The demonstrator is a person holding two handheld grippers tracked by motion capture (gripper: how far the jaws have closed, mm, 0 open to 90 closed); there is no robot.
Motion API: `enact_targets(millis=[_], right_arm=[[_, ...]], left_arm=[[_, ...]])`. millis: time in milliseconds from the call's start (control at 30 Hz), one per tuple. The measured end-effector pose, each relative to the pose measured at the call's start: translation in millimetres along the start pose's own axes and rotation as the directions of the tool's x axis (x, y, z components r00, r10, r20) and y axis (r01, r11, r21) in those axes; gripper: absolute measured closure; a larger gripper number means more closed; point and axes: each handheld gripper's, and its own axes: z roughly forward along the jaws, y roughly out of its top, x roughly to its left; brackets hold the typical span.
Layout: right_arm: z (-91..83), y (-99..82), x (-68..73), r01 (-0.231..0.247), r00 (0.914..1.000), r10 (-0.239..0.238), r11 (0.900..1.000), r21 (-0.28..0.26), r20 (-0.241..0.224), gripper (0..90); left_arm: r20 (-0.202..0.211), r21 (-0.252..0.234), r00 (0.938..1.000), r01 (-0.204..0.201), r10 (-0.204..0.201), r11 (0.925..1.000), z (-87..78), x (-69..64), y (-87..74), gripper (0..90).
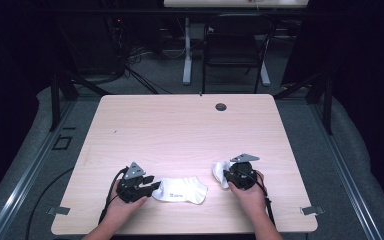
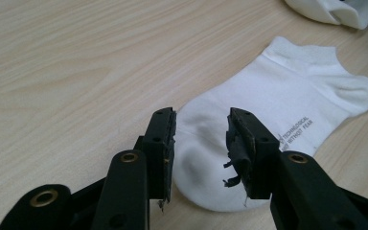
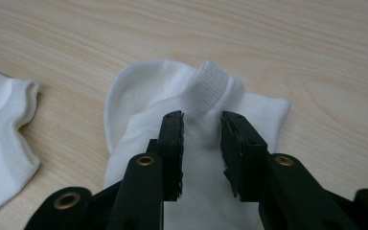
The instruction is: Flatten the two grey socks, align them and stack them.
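High view shows two white cotton ankle socks lying near the front edge of the pale wooden table (image 1: 180, 125), a little apart from each other. The flat white ankle sock with grey lettering (image 1: 181, 190) lies spread out toward the front left, and the left gripper (image 1: 152, 187) sits at its toe end. In the left gripper view its jaws stand apart on either side of the toe, the pads not pressing the fabric. The crumpled white ankle sock (image 1: 221, 173) lies toward the front right; the right gripper (image 3: 201, 143) hangs over it, jaws parted around a raised fold below the ribbed cuff, gripping nothing. Judging by this, neither sock is held, and any pairing or folding seems still to do.
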Motion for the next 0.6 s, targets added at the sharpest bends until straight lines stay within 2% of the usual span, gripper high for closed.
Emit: enact_targets(millis=[333, 600], right_arm=[[20.7, 17.3, 11.5, 0.015, 0.9996, -0.015, 0.9999, 0.002, -0.025, 72.1], [43.1, 36.9, 35.7, 0.022, 0.9972, -0.022, 0.9997, -0.006, -0.071, 73.1]], left_arm=[[-0.006, -0.001, 1.0000, 0.007, -0.007, 1.0000, 3.6, 7.0, 5.2, 62.2], [-0.003, -0.003, 0.9999, 0.010, -0.010, 0.9999, 11.2, 11.8, 9.1, 62.1]])
